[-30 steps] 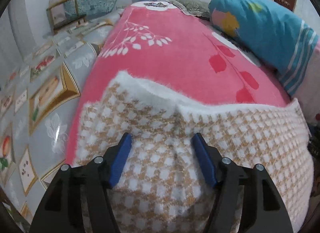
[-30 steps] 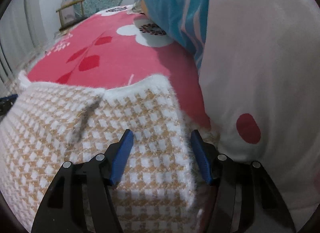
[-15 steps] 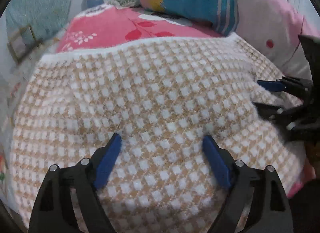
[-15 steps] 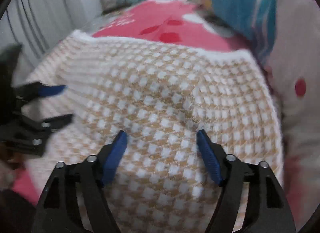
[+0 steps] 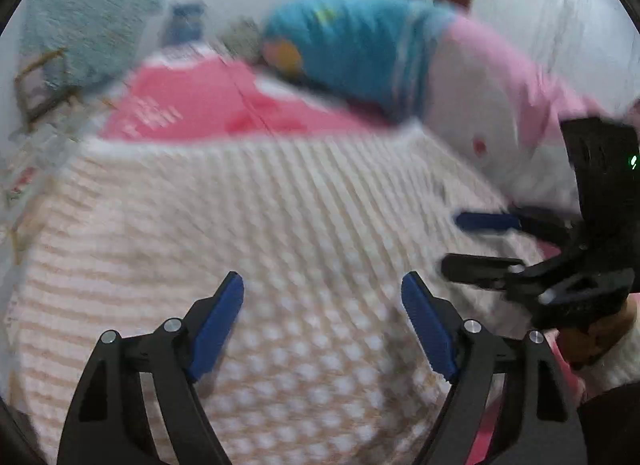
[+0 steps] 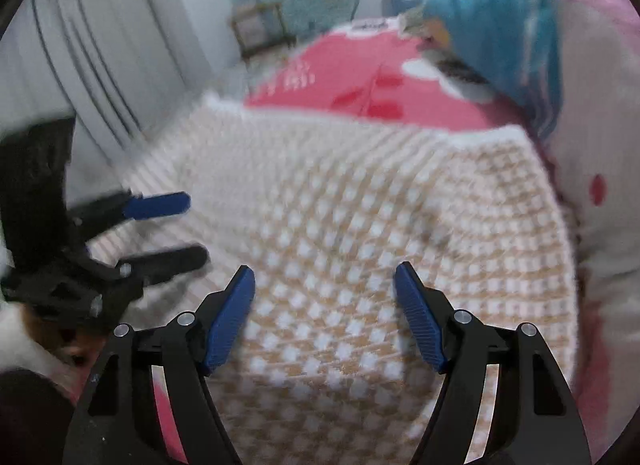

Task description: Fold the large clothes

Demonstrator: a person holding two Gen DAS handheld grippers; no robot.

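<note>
Fuzzy tan-and-white checked garment (image 5: pixel 280 225) lying folded on near end of pink floral bed (image 5: pixel 192 113)
Fold step complete; left gripper (image 5: pixel 322 319) and right gripper (image 6: pixel 324 307) released, empty, above it; next: regrasp an edge

both views are smeared by motion blur. in the left wrist view the checked garment (image 5: pixel 256 225) is softened to stripes at centre, and its lower edge is cut off by the frame bottom. the items at the upper left cannot be identified. in the right wrist view, the hand (image 6: pixel 60 341) at lower left is largely hidden behind the left gripper (image 6: pixel 188 225).
</note>
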